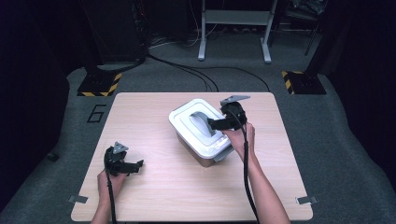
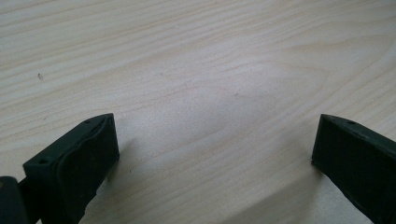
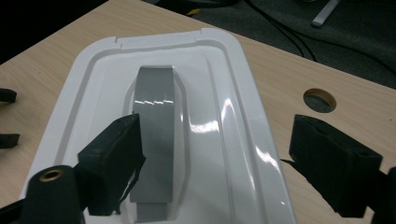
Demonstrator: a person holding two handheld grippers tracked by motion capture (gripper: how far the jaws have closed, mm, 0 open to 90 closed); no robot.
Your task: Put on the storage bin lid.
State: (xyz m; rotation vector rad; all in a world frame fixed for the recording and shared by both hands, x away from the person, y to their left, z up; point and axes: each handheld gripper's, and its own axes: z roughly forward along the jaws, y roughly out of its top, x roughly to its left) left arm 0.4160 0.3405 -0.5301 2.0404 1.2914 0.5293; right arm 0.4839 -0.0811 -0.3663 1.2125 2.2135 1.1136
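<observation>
Tongs first, nearest the person: the left tongs (image 1: 138, 164) are lying low on the bare tabletop (image 1: 154, 196) at its near-left part, well apart from the box. Seen along them in the left gripper view, these left tongs (image 2: 212, 149) are standing wide open with nothing but wood grain between the jaws, so they are idling and holding nothing.

Farther in, the right tongs (image 1: 212, 124) are hovering over the white lid (image 1: 201, 128) of a storage box (image 1: 205, 157) that is sitting a little right of the middle of the tabletop, turned at an angle to its edges. In the right gripper view the right tongs (image 3: 212, 161) are also spread wide and gripping nothing; the left jaw is hanging just over the grey handle (image 3: 154, 135) that runs along the lid's recessed centre, while the other jaw is out past the lid's rim, above the wood.

Judging from this, the step in hand is the approach to the handle, with no grasp made yet. The next move seems to call for shifting the right tongs sideways until the jaws are straddling the handle, lowering them into the recess, and closing before lifting. The left tongs may need to come across to steady the box, if the lid is clipped on tight.

Beyond, a round hole (image 3: 319, 100) is showing in the far part of the tabletop.
</observation>
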